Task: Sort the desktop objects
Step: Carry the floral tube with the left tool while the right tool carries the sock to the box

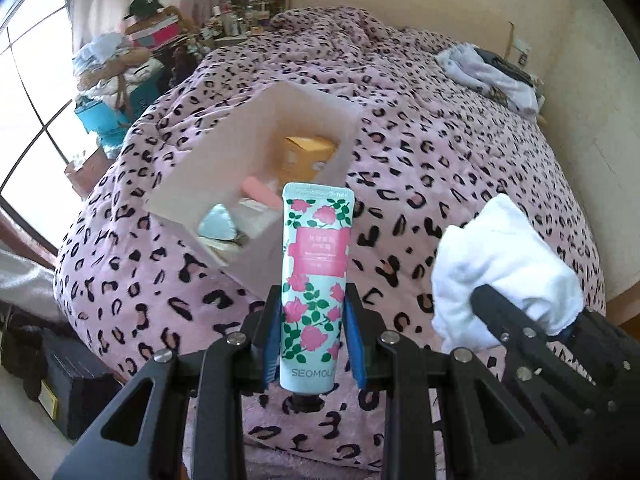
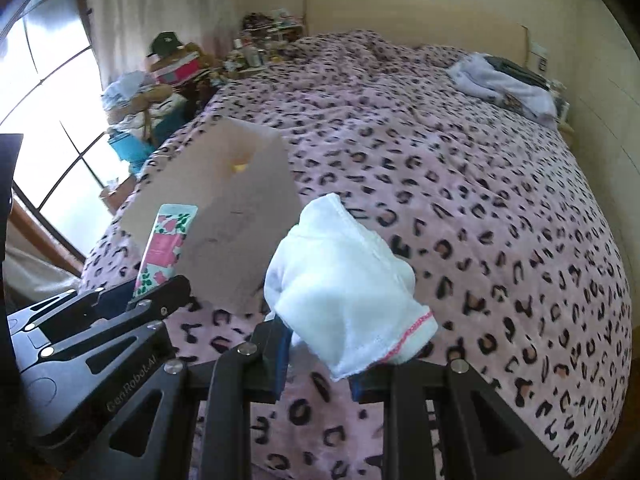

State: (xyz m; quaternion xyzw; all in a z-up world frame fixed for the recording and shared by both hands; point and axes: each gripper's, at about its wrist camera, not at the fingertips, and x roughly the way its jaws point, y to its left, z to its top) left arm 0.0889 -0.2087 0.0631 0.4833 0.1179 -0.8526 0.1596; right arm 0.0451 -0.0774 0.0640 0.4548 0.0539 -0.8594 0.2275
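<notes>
My left gripper [image 1: 314,320] is shut on a mint hand-cream tube [image 1: 316,264] printed with pink roses, cap end down, held upright over the bed. Just beyond it stands an open pale pink box [image 1: 224,160] holding a yellow carton, a pink item and a silvery piece. My right gripper [image 2: 320,354] is shut on a folded white cloth [image 2: 344,280] with a pink stitched hem. From the left wrist the white cloth [image 1: 504,264] shows at right; from the right wrist the tube [image 2: 166,246] shows at left, in front of the box [image 2: 240,232].
A pink leopard-print blanket [image 1: 440,152] covers the bed. Folded clothes [image 1: 492,72] lie at its far right corner by the wall. Piled boxes, bags and a black cap [image 1: 144,4] crowd the far left near a bright window [image 1: 24,100].
</notes>
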